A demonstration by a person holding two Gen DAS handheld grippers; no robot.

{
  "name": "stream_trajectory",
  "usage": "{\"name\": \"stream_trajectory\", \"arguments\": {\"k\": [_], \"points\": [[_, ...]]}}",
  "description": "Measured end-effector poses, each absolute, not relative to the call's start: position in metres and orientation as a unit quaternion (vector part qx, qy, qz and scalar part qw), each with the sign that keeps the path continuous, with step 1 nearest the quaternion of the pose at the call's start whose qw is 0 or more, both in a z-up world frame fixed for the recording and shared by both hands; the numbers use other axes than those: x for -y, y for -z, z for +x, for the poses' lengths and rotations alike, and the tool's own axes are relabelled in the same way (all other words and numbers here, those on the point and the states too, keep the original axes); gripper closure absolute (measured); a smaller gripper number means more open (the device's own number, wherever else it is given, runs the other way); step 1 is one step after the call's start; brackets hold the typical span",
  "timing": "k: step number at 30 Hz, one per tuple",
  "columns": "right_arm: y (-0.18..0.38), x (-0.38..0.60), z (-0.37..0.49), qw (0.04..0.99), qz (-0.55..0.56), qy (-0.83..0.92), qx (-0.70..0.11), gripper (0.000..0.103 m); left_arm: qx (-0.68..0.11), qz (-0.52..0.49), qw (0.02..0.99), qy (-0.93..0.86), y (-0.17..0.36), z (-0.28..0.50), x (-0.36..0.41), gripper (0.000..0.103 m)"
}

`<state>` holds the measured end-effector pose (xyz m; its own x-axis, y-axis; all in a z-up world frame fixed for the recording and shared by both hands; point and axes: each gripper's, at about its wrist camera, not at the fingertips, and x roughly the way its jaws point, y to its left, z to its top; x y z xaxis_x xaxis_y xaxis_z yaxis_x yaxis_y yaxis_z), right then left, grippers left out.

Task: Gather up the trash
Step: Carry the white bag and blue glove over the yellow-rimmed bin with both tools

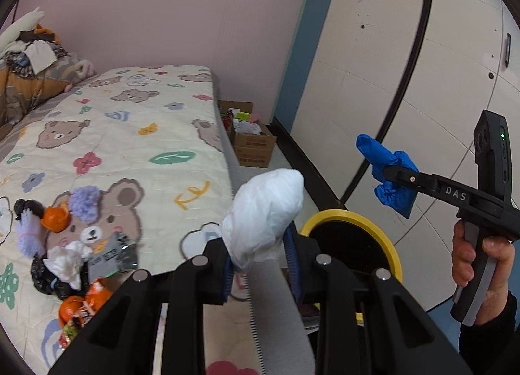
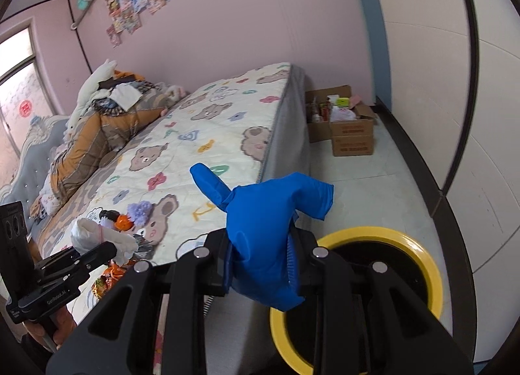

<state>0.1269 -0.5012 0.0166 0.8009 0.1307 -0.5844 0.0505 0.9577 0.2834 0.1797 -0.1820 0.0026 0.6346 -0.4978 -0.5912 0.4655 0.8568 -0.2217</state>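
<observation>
My left gripper (image 1: 260, 261) is shut on a crumpled white plastic bag (image 1: 265, 212) and holds it up beside the bed's edge, next to the yellow-rimmed trash bin (image 1: 385, 238). My right gripper (image 2: 260, 261) is shut on a crumpled blue glove (image 2: 263, 232), held above the bin's (image 2: 422, 264) near rim. The right gripper with the glove (image 1: 390, 176) shows at the right of the left wrist view. The left gripper with the white bag (image 2: 94, 235) shows at the lower left of the right wrist view. A trash pile (image 1: 65, 254) lies on the bed: black bags, orange peel, tissue, wrappers, purple pom-poms.
The bed (image 1: 130, 134) has a bear-print cover, with a heap of bedding and plush toys (image 2: 97, 108) at its head. Open cardboard boxes (image 2: 351, 128) with items stand on the floor past the bed's foot. A white panelled wall (image 2: 438, 82) runs along the right.
</observation>
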Motion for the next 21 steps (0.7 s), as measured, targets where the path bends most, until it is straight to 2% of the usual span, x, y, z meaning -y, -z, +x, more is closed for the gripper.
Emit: {"name": "stream_trajectory", "arguments": {"k": [11, 21], "points": [[-0.002, 0.550, 0.108, 0.930, 0.164, 0.027, -0.327, 0.078, -0.348, 0.004, 0.884, 0.311, 0.009, 0.173, 0.255, 0.077], [0.026, 0.572, 0.114, 0.917, 0.176, 0.054, -0.354, 0.078, -0.379, 0.022, 0.867, 0.321, 0.041, 0.181, 0.300, 0.077]]}}
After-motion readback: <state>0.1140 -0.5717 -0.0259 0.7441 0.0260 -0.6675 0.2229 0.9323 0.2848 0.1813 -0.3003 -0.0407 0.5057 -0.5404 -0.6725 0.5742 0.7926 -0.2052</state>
